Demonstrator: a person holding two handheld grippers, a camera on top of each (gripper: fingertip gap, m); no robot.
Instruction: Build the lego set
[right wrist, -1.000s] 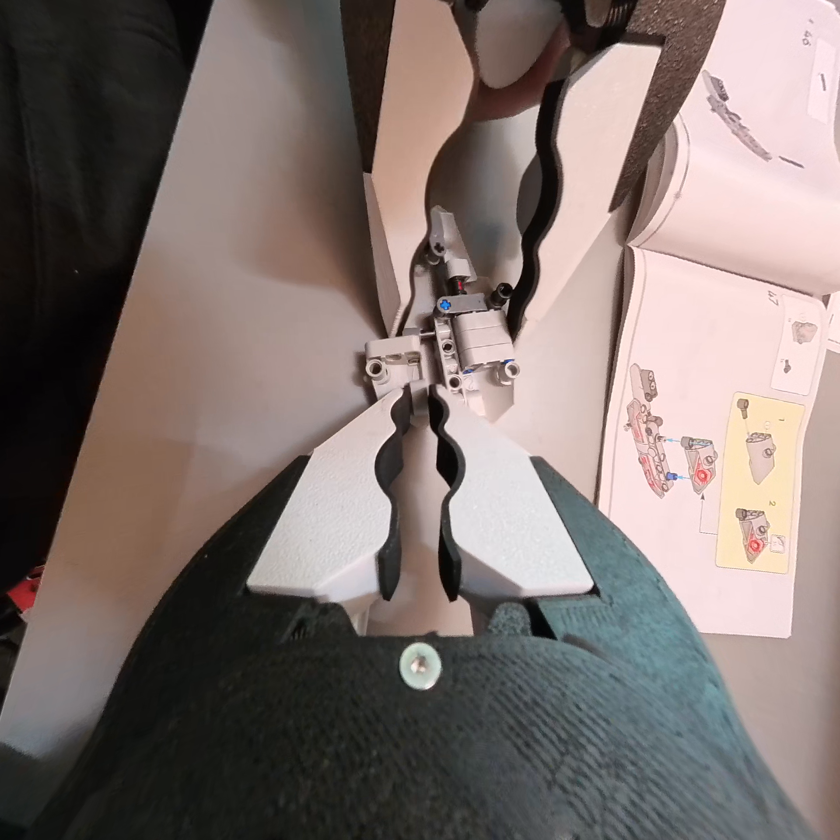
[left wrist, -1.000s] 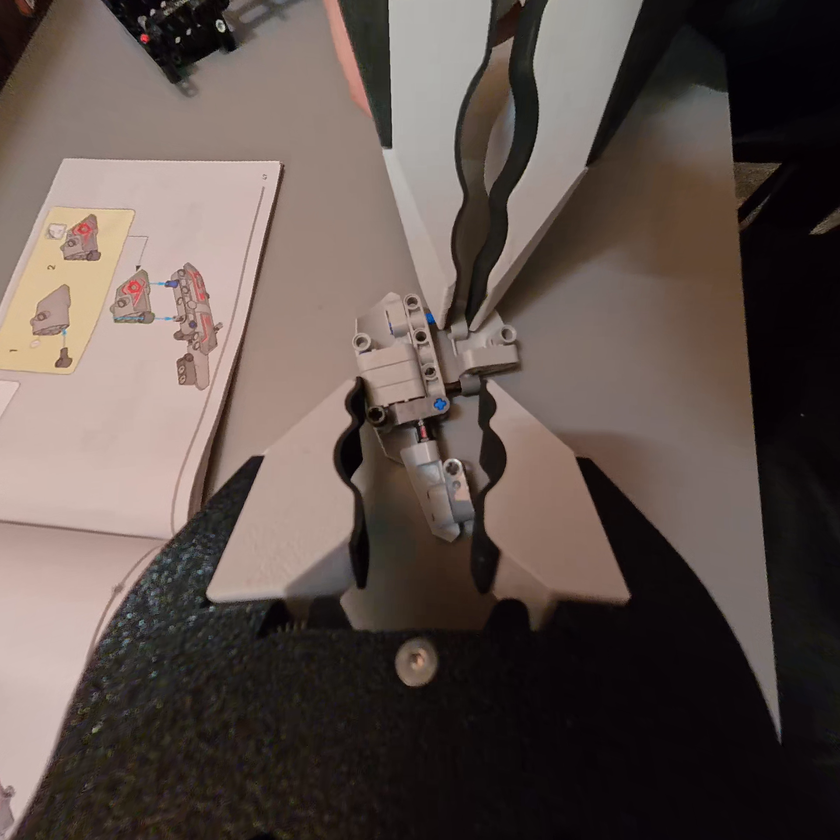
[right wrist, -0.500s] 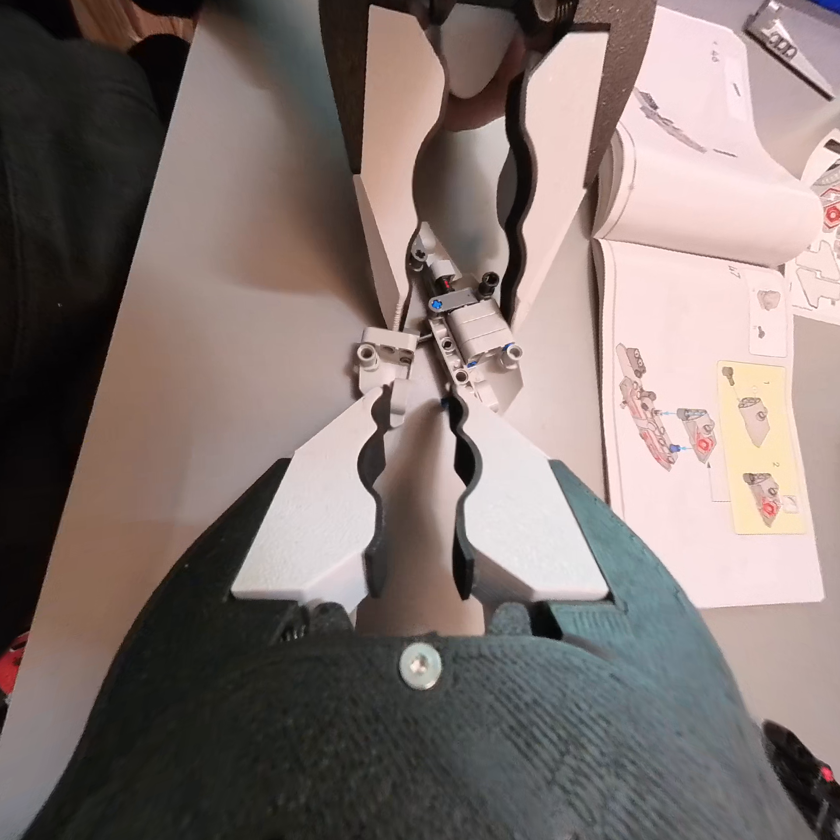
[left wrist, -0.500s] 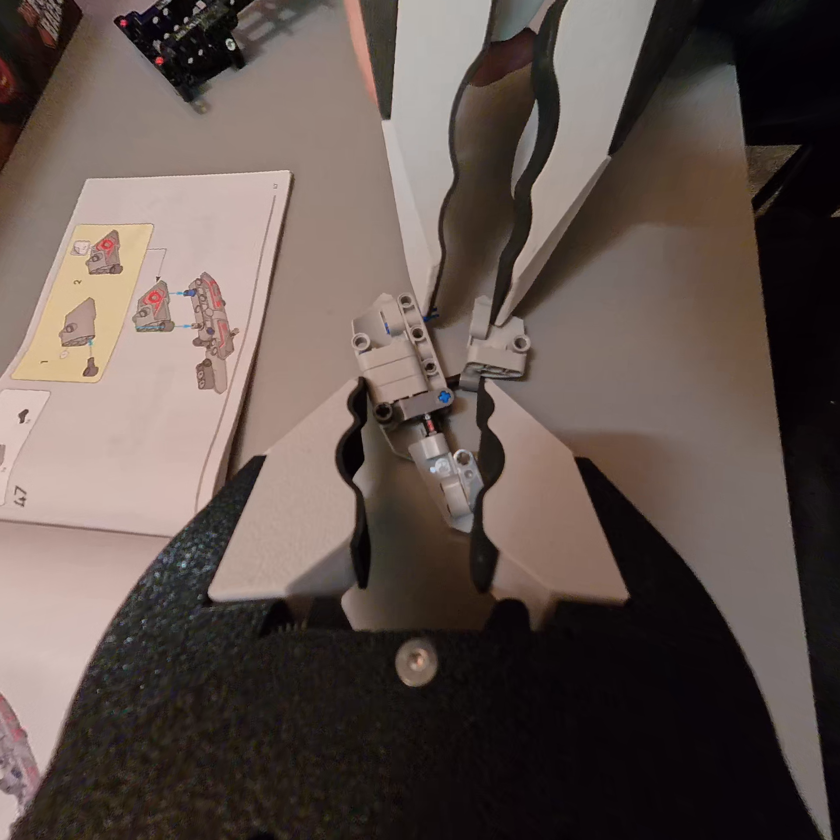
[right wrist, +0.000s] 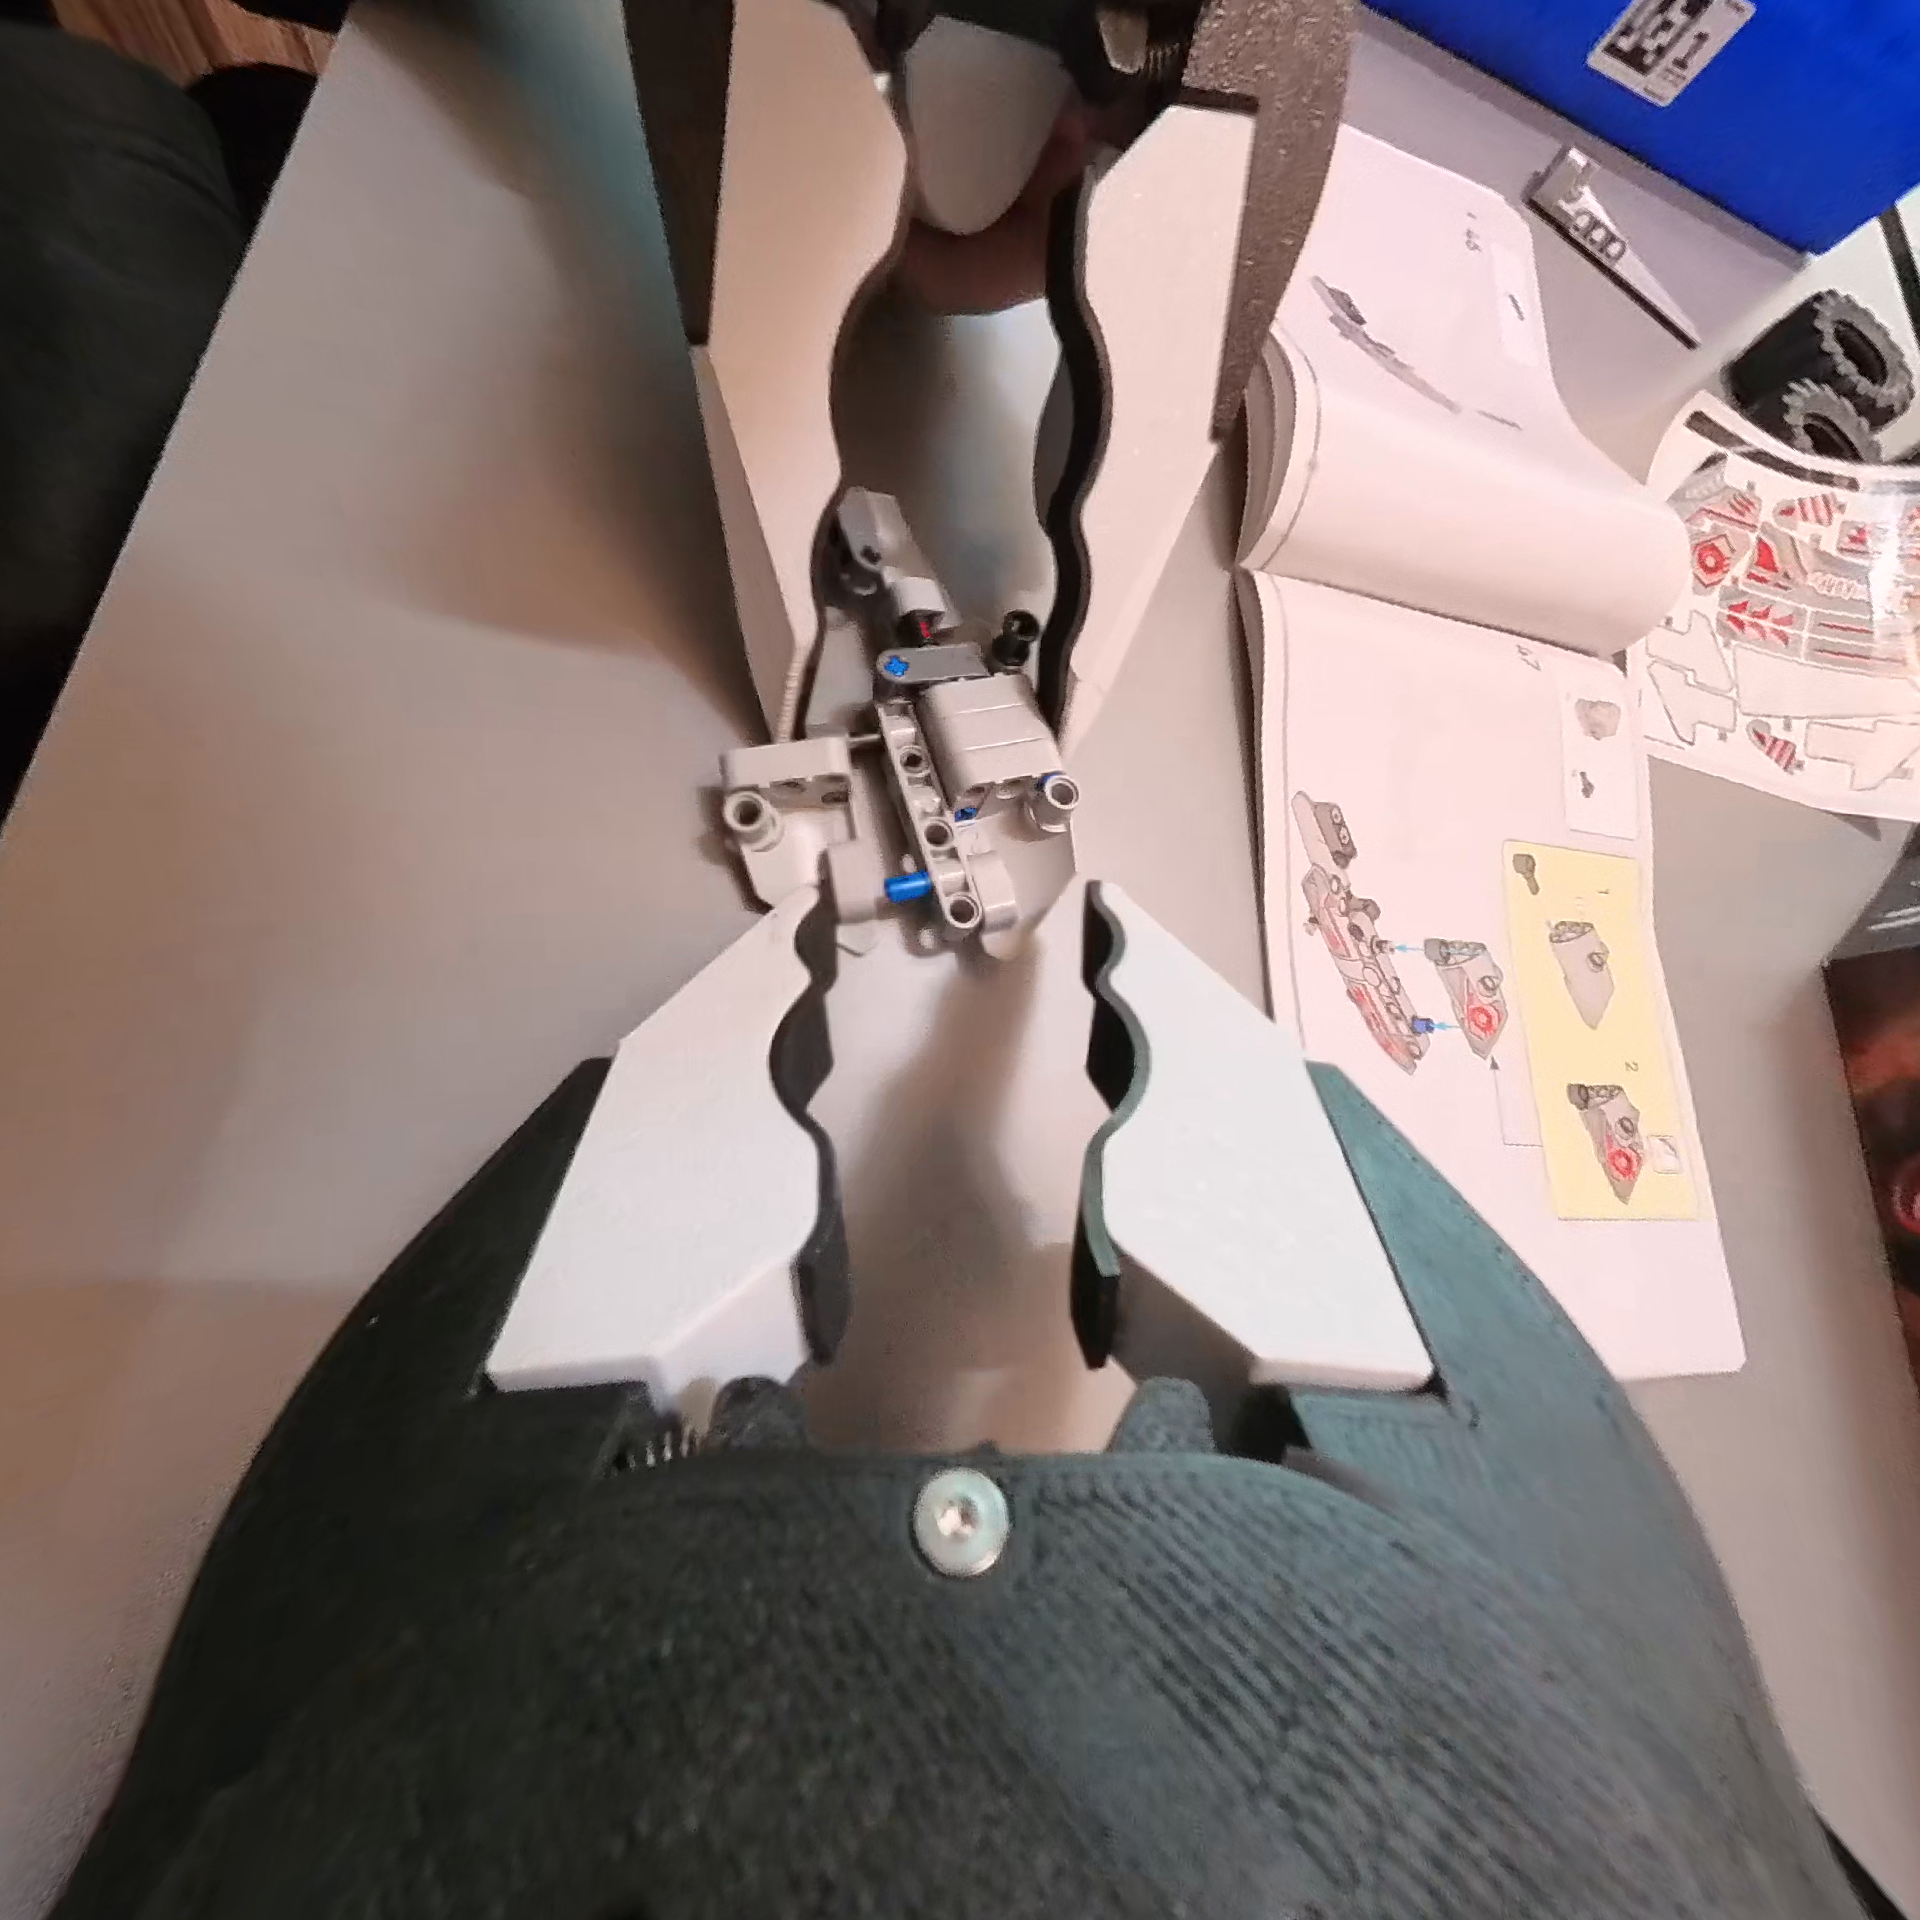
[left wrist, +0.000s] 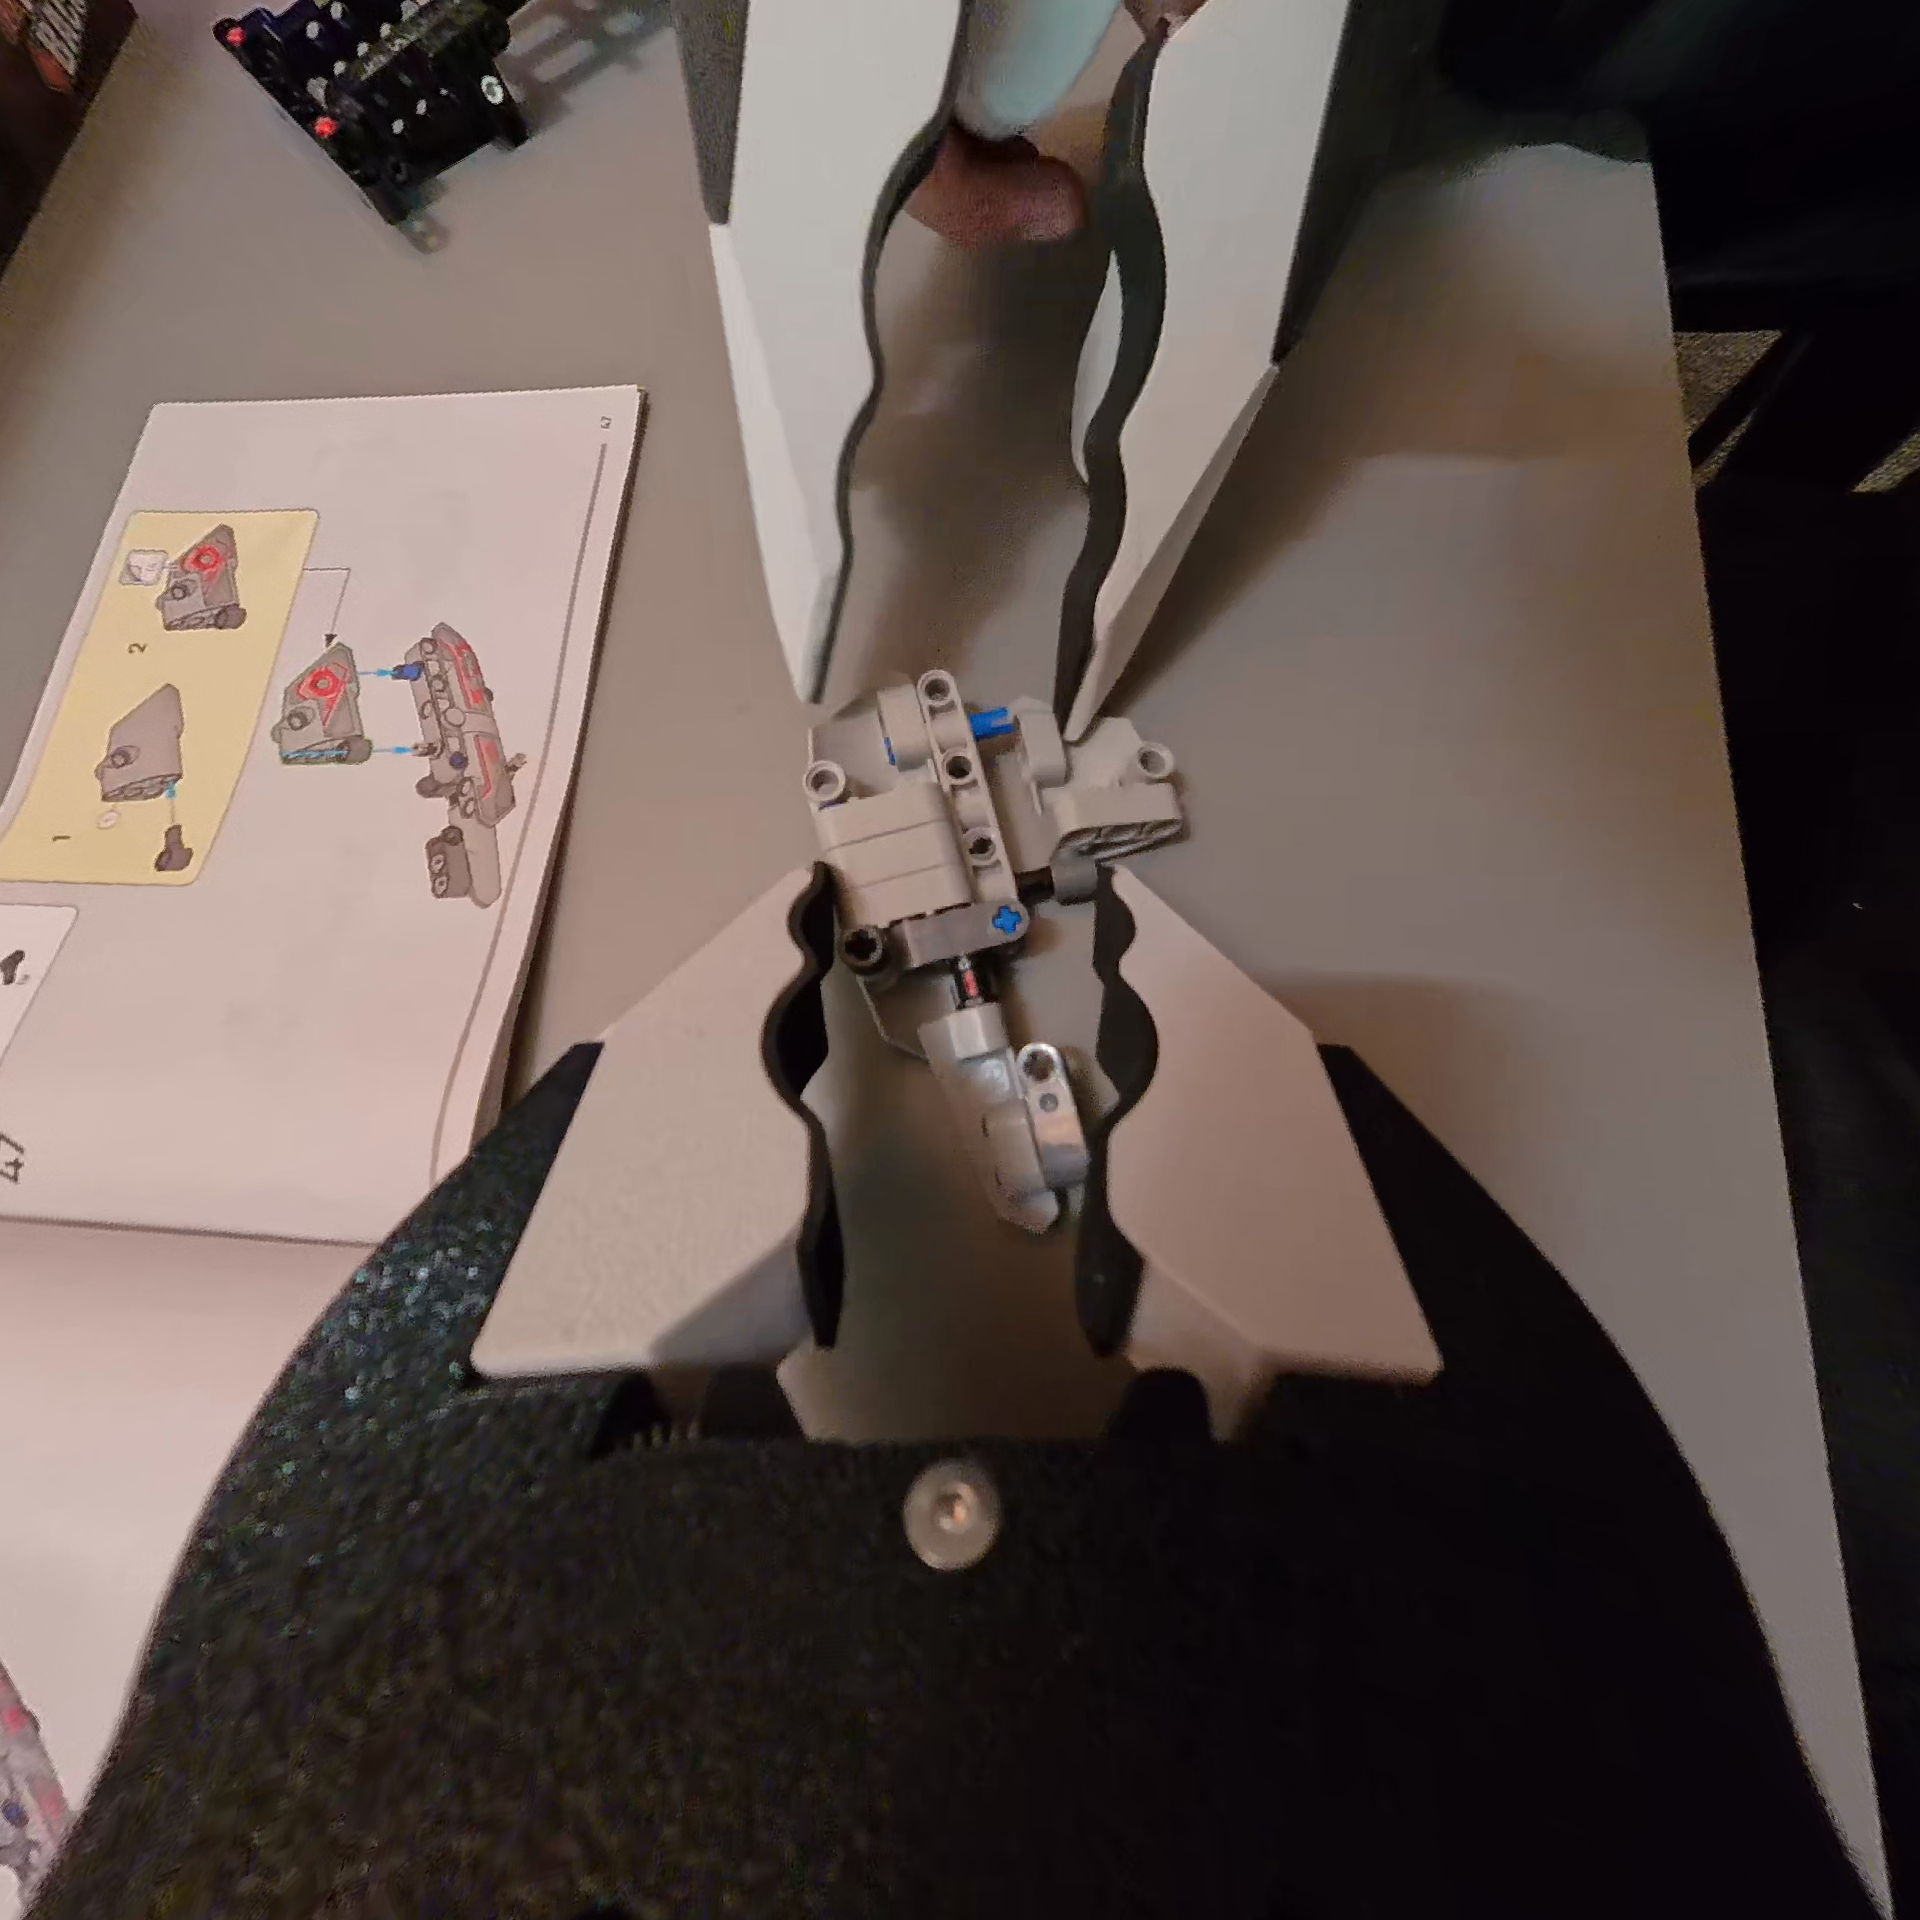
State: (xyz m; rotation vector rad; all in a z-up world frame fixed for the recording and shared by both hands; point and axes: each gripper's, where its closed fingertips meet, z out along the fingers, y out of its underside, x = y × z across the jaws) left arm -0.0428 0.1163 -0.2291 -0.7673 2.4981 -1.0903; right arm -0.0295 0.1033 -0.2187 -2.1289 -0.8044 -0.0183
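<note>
Left wrist view: left gripper spread wide, straddling the small grey Technic sub-assembly with blue pins lying on the grey table; no grip evident. Right wrist view: right gripper has released within the last second and now stands open just short of the sub-assembly; contact underneath is hidden

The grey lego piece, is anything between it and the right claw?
No. In the right wrist view the right claw is open just short of the grey lego piece, with only bare table between. The left claw flanks its far end.
</note>
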